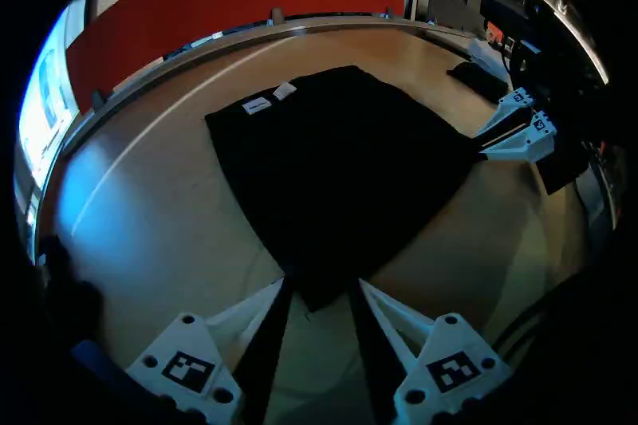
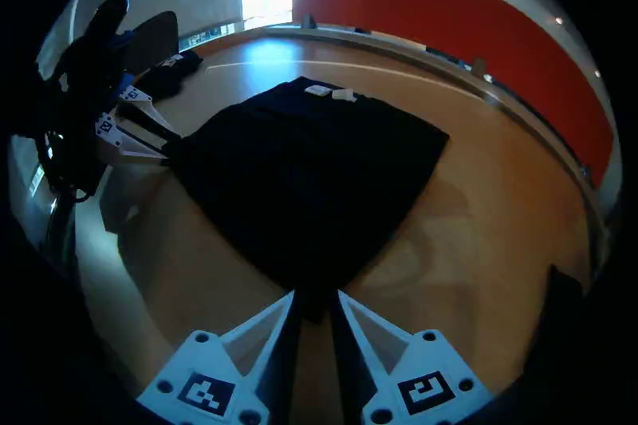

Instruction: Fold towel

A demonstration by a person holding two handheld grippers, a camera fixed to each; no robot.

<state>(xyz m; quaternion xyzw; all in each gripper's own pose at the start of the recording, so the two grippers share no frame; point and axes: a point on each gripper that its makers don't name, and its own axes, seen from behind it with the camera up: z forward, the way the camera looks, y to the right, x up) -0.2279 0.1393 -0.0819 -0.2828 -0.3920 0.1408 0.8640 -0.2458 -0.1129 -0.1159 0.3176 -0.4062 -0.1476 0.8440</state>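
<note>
Hard to tell black fingers (image 1: 267, 337) from black towel (image 1: 335, 162), so contact at the left gripper (image 1: 319, 285) impossible to judge: slightly parted, one towel corner lying between the tips. Right gripper (image 2: 315, 297) pinched narrow on the neighbouring corner, the rest of the cloth spread flat ahead of both on the table (image 1: 159, 218).

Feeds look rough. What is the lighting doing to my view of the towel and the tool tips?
Left gripper view: blue-white glare washes the table at left, and the towel is a flat black mass with unreadable folds. Right gripper view: window glare whitens the far table, and the right tool has dark inner faces that blend into the towel corner, so its grip is unclear. Both views: fisheye bends the table edge.
</note>
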